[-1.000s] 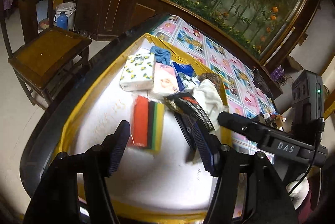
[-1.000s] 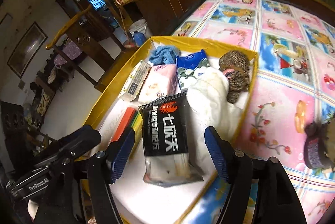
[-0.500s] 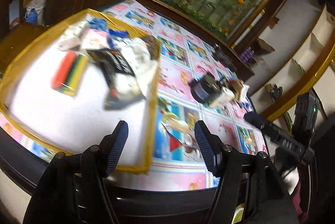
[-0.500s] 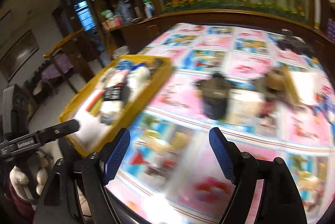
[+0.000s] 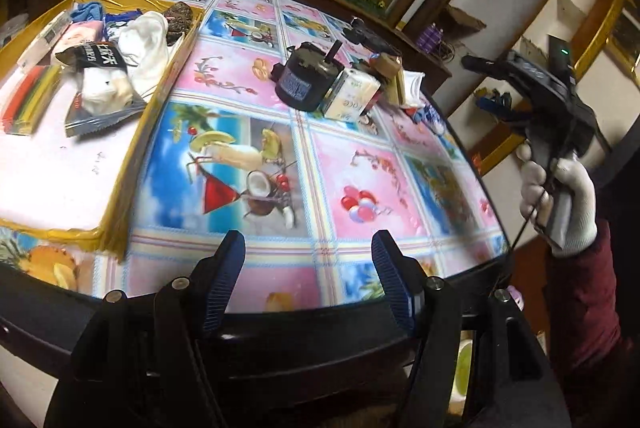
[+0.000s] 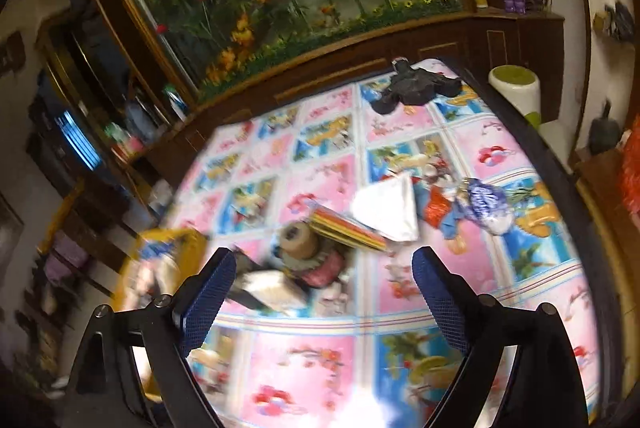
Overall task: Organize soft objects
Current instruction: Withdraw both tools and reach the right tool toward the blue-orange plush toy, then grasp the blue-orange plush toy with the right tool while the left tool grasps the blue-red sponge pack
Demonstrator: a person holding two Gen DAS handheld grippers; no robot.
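The left gripper (image 5: 306, 278) hangs over the near edge of the table, its jaws parted to a middle width with nothing between them; under the gap there is only the tablecloth (image 5: 360, 188), printed with squares of fruit and drinks. The right gripper (image 6: 320, 292) has its jaws opening wide, and they hold nothing. In the left wrist view a white-gloved hand (image 5: 560, 196) with a dark red sleeve carries it at the right side.

To the left of the left gripper lies the yellow-rimmed tray (image 5: 132, 164) with a white floor. Inside it, well apart from the jaws, lie a stack of coloured sponges (image 5: 28, 100), a black packet (image 5: 96, 84) with white Chinese characters that I cannot read surely, a white cloth (image 5: 146, 44), a pink pack (image 5: 80, 32) and a blue cloth (image 5: 86, 10) at the far end.

Farther on the bare tablecloth, beyond the left jaws and to the right, a black cylinder (image 5: 308, 76) with a blue label too small to read touches a white tissue pack (image 5: 352, 96); its print is blurred.

In the right wrist view, which is blurred, a roll of brown twine (image 6: 298, 240), striped sponges (image 6: 348, 228), a silver pouch (image 6: 388, 208) and a blue-and-white bag (image 6: 484, 204) lie just beyond the jaws, none between them. A black cloth (image 6: 416, 90) lies at the far edge.
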